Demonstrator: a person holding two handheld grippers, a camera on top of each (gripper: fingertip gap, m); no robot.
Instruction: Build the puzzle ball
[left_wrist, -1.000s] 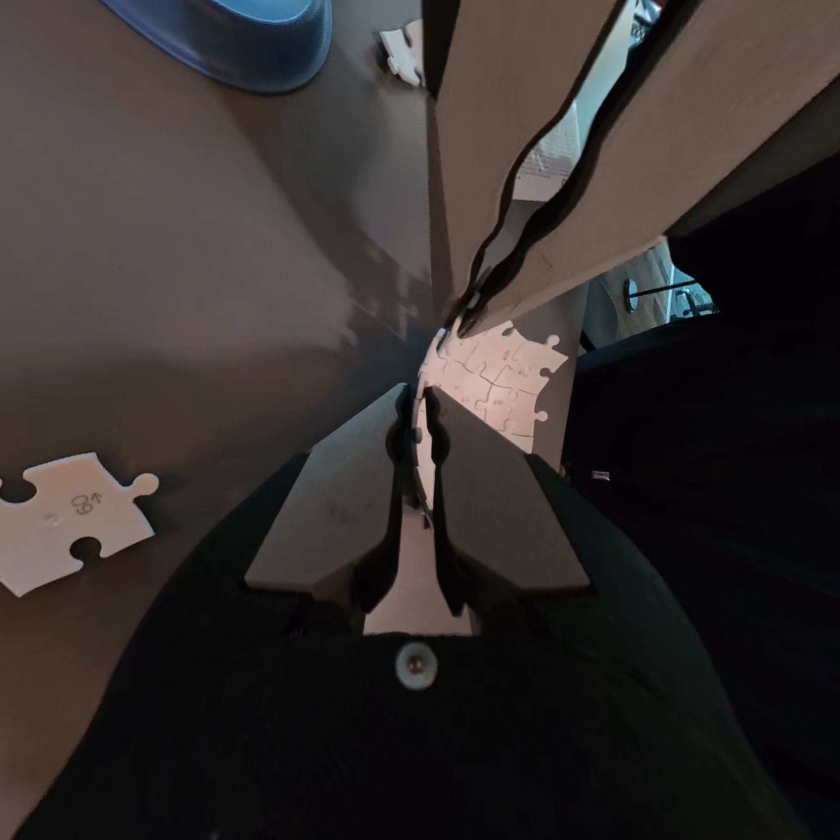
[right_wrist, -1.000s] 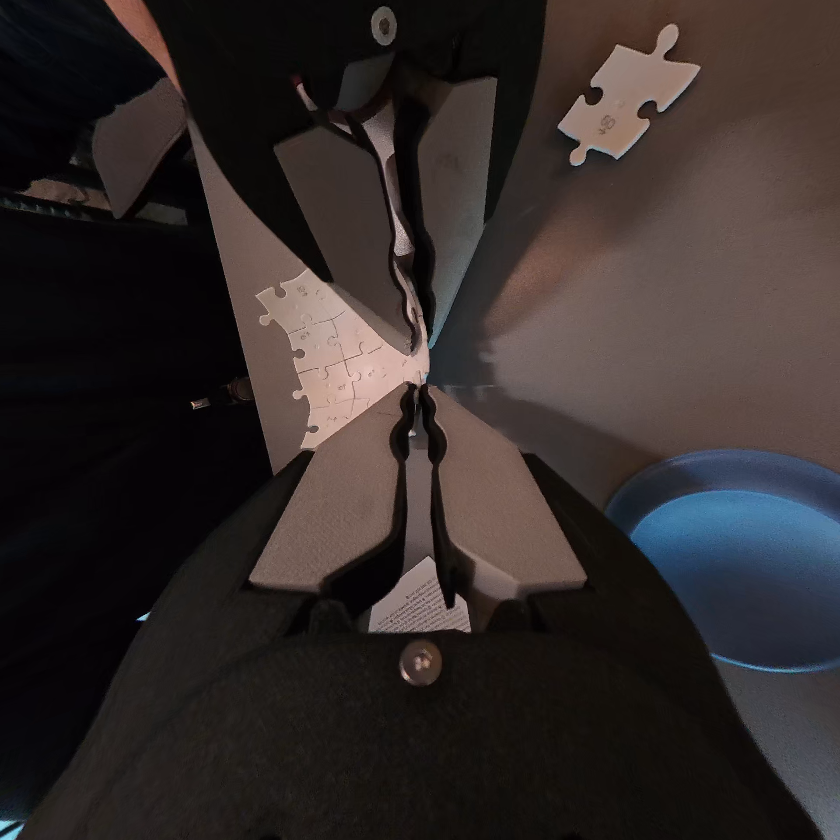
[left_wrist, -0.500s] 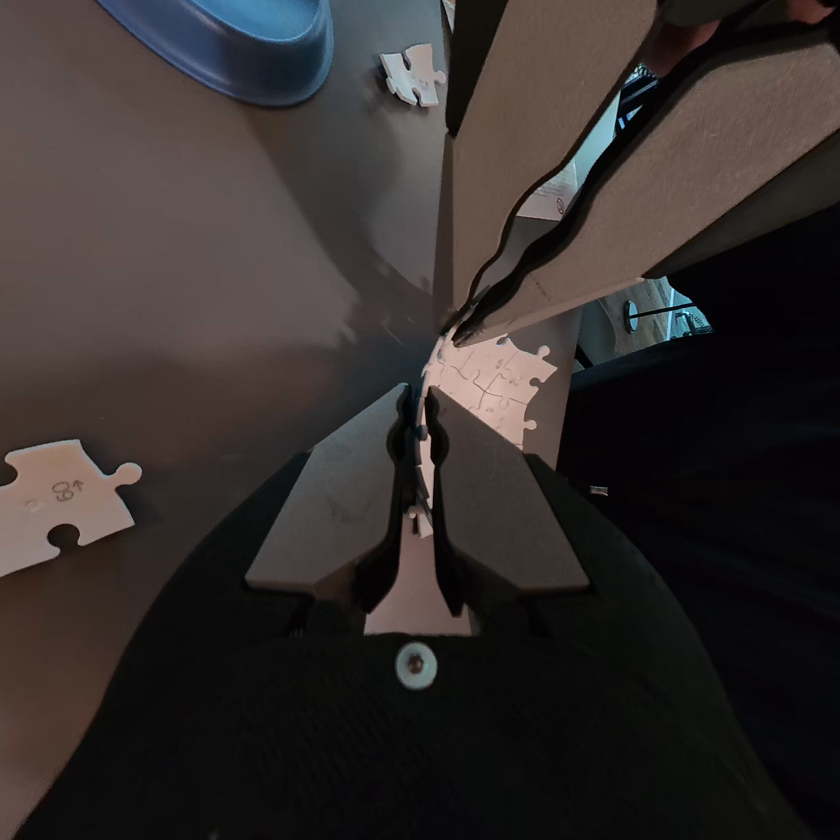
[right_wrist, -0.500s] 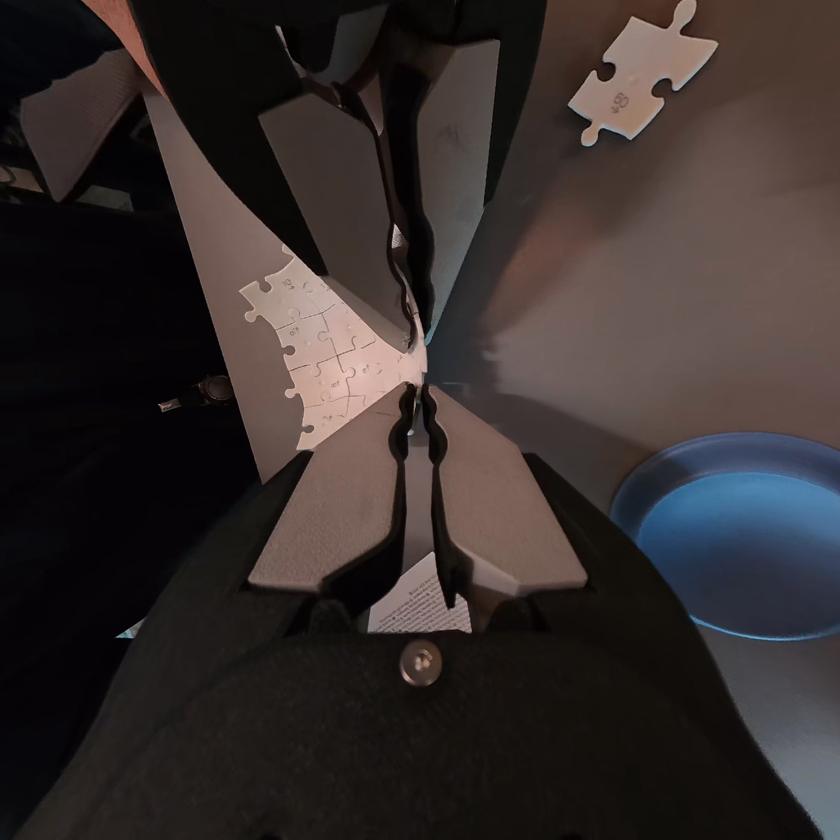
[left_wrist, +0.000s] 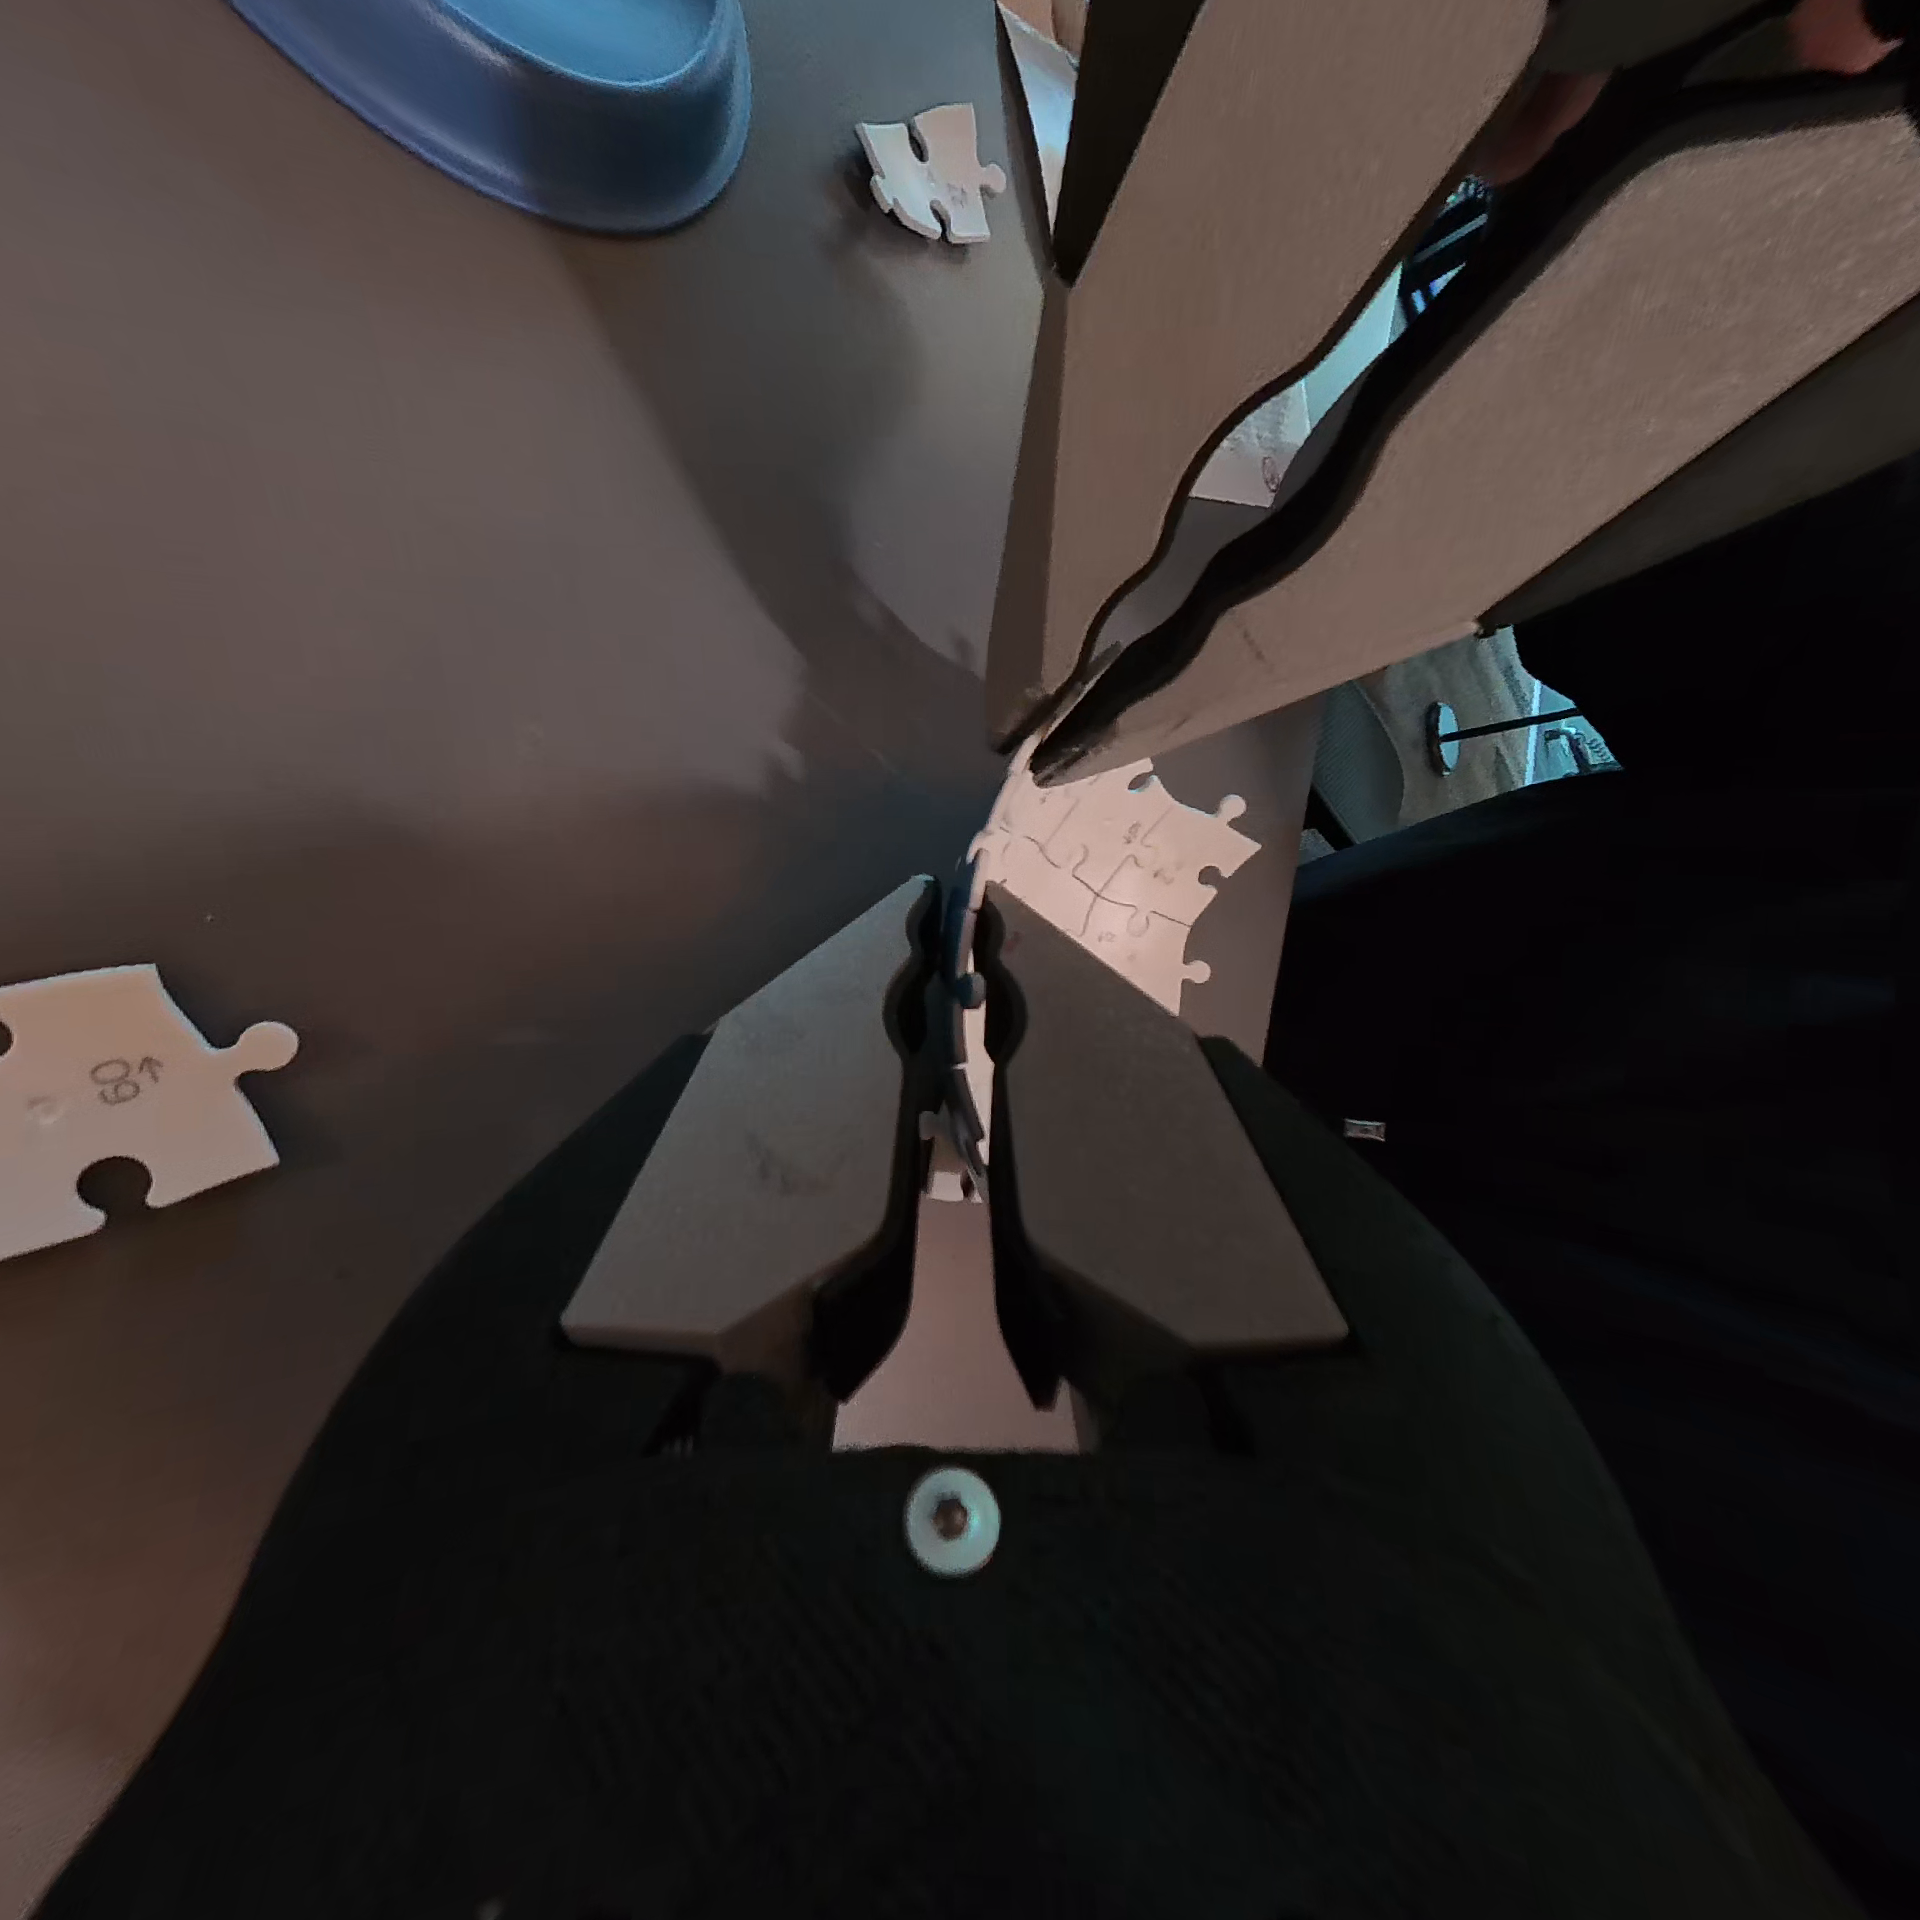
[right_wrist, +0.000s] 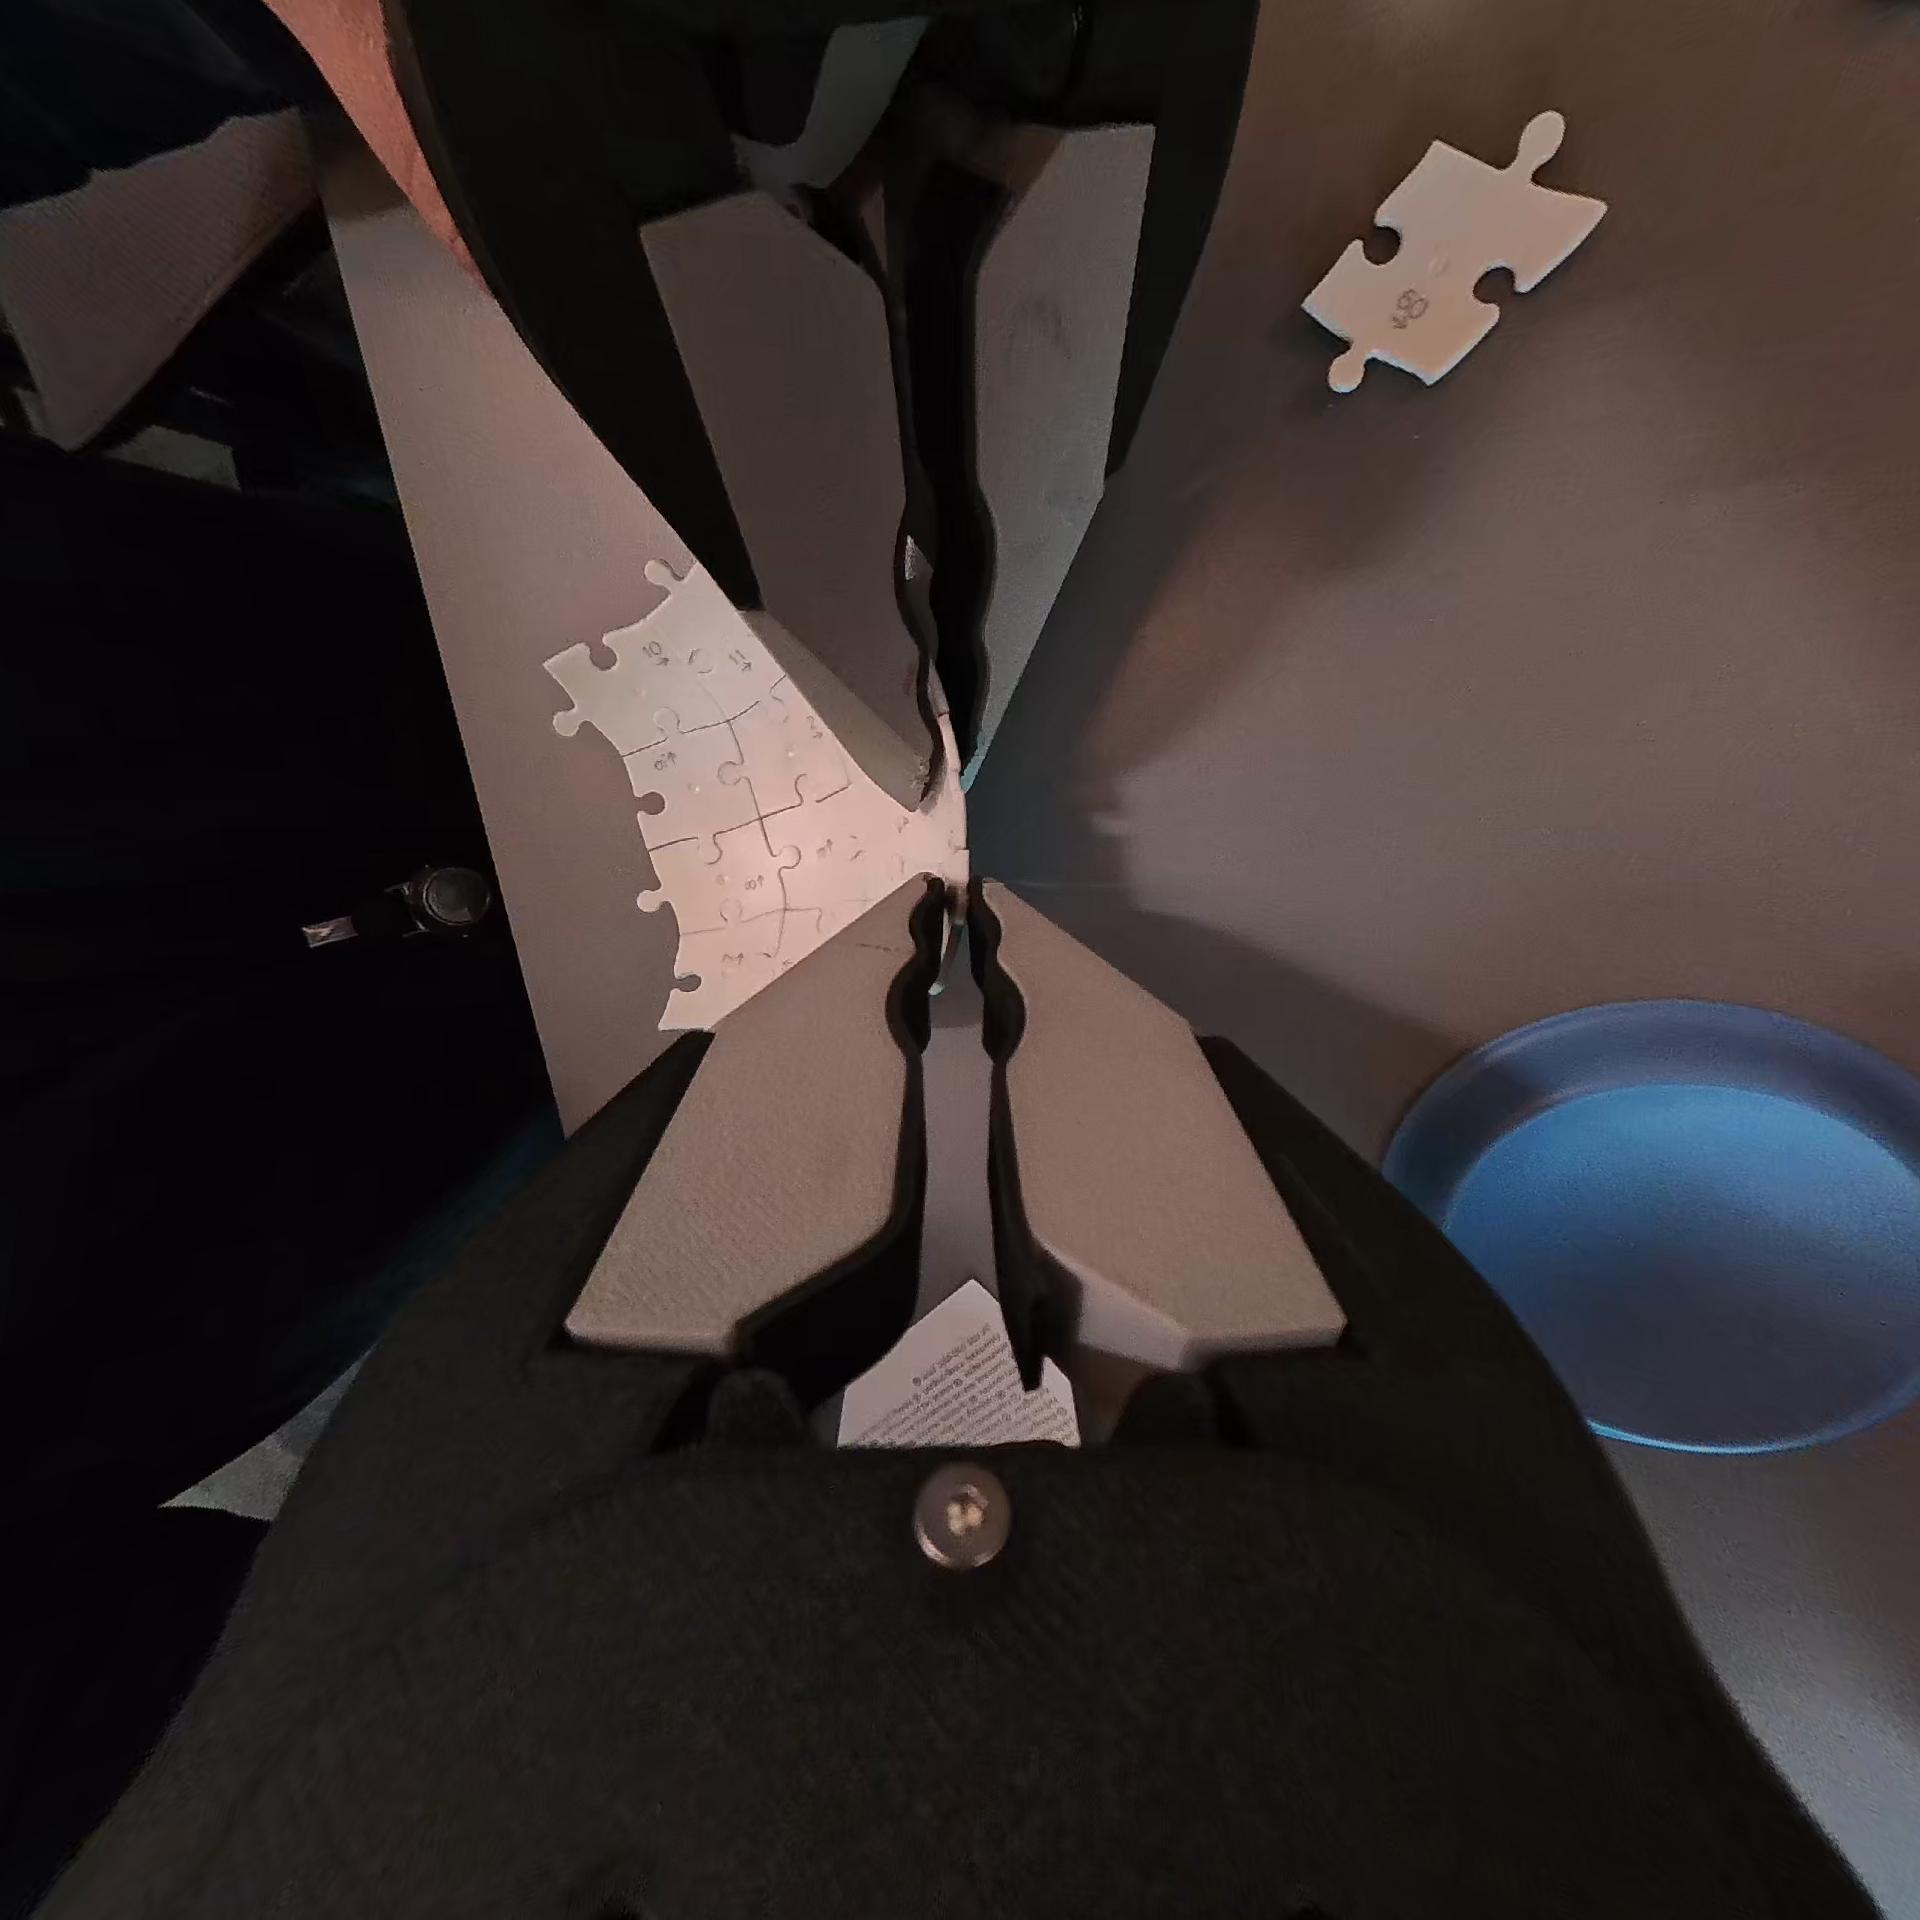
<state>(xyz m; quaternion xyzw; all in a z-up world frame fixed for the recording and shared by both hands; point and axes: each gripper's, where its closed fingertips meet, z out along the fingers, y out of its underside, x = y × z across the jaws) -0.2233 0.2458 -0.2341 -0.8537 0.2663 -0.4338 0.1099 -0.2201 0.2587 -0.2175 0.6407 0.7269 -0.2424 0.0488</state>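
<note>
Both tools, left tool (left_wrist: 961, 914) and right tool (right_wrist: 951, 894), pinch puzzle sheet (right_wrist: 727, 821); second loose piece (left_wrist: 935, 171) only in left view.

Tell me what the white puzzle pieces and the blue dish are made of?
The joined puzzle pieces look like thin, stiff plastic, matt white. They curve without creasing and have clean-cut edges. It could be coated card. The loose piece looks the same. The blue dish seems to be smooth plastic with a soft sheen and a rounded, moulded rim.

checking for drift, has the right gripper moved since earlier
Yes, rightward in the left wrist view: right gripper now clears the small loose piece it partly covered.
</note>
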